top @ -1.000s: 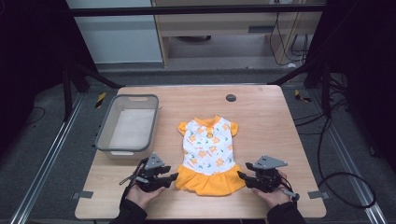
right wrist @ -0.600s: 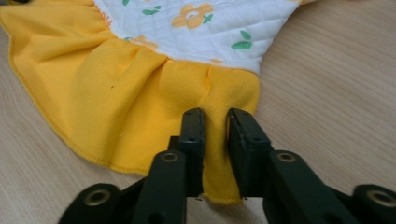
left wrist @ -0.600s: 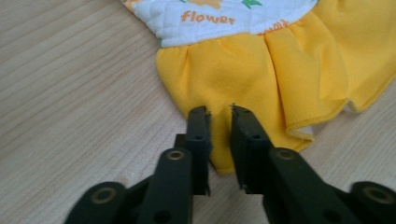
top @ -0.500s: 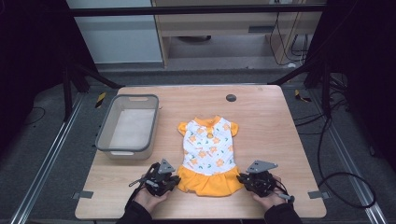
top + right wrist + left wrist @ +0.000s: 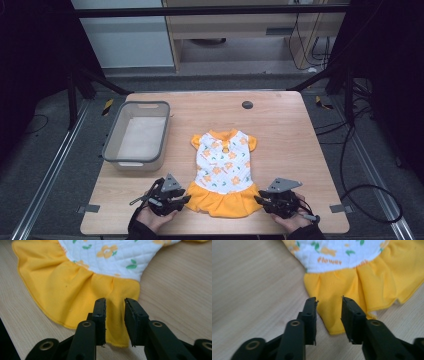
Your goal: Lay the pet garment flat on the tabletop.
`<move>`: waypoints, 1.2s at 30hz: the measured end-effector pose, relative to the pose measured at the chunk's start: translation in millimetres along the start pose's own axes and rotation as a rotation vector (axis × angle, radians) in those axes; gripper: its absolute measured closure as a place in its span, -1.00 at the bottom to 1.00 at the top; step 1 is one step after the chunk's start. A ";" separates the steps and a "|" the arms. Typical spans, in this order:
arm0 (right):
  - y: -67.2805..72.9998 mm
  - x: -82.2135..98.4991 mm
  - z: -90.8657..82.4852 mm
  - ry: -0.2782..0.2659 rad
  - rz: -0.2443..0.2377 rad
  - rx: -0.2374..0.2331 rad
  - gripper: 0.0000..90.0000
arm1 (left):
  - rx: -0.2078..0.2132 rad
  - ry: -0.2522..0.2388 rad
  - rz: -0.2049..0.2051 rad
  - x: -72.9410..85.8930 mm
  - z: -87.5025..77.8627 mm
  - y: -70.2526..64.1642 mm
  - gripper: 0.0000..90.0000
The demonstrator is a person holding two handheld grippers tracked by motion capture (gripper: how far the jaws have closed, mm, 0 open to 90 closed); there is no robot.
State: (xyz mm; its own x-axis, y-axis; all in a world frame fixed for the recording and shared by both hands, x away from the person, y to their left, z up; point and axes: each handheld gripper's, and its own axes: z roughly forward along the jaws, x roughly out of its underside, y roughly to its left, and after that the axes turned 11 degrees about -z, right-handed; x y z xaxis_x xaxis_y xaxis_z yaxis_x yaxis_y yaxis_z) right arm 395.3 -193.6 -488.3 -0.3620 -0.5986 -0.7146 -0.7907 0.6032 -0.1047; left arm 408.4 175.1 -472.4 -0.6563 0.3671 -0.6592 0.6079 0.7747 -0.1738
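Observation:
A small dress (image 5: 222, 165) with a white flower-print top and a yellow frilled skirt lies flat on the wooden table (image 5: 280, 130), skirt toward me. My left gripper (image 5: 186, 200) sits at the skirt's left corner. In the left gripper view its jaws (image 5: 329, 300) stand apart, having just been opening, with the yellow hem (image 5: 352, 282) lying loose between them. My right gripper (image 5: 257, 199) sits at the right corner. Its jaws (image 5: 115, 300) have also just been opening, and the skirt's edge (image 5: 75, 287) lies between them with no pad pressing on it.
A grey rectangular bin (image 5: 137, 137) stands on the table's left side, beyond my left hand. A small black round disc (image 5: 247, 105) sits near the far edge. Bare wood runs to the right of the dress.
Both hands have edged slightly inward toward the skirt's corners. The dress lies where it was.

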 end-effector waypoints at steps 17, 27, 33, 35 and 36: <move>-40.3 -37.5 27.8 -0.200 0.107 0.068 0.90 | -0.058 -0.191 -0.081 -72.3 39.4 15.8 0.65; -44.3 -37.5 68.5 -0.071 0.076 0.051 0.93 | -0.061 -0.081 -0.094 -71.3 85.4 25.4 0.69; -49.2 -36.0 71.5 -0.065 0.082 0.069 0.94 | -0.065 -0.068 -0.079 -68.8 88.9 24.8 0.69; -49.4 -36.7 71.8 -0.062 0.080 0.073 0.93 | -0.071 -0.071 -0.070 -68.9 89.4 24.4 0.69; -49.5 -36.7 71.7 -0.063 0.077 0.075 0.92 | -0.071 -0.071 -0.069 -69.0 89.2 24.6 0.68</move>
State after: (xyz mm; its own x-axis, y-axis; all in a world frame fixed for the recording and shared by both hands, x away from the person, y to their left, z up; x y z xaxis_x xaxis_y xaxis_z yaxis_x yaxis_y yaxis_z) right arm 483.1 -163.7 -506.4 -0.3870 -0.5162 -0.7641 -0.7214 0.6856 -0.0978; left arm 508.5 123.0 -496.5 -0.6605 0.2762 -0.6982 0.5279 0.8321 -0.1703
